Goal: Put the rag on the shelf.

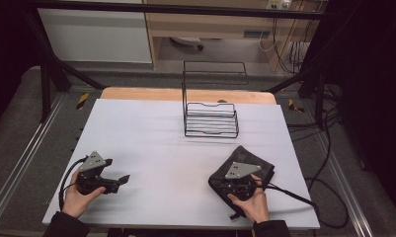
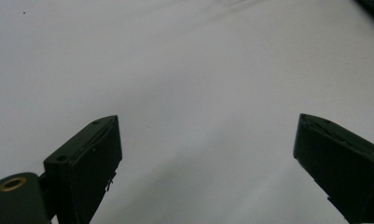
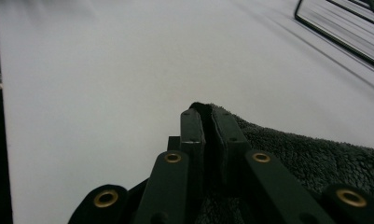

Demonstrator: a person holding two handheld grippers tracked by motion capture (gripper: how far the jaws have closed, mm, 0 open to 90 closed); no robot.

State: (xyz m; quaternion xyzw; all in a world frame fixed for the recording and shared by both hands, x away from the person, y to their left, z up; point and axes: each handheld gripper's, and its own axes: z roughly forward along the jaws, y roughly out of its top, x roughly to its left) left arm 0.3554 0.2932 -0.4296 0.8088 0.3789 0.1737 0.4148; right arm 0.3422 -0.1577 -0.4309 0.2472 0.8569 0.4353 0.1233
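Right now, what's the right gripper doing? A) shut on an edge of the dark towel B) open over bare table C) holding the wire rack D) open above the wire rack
A: in the right gripper view the right gripper has its jaws pressed together with an edge of the dark towel pinched between them; the wire rack stands apart, farther back on the table.
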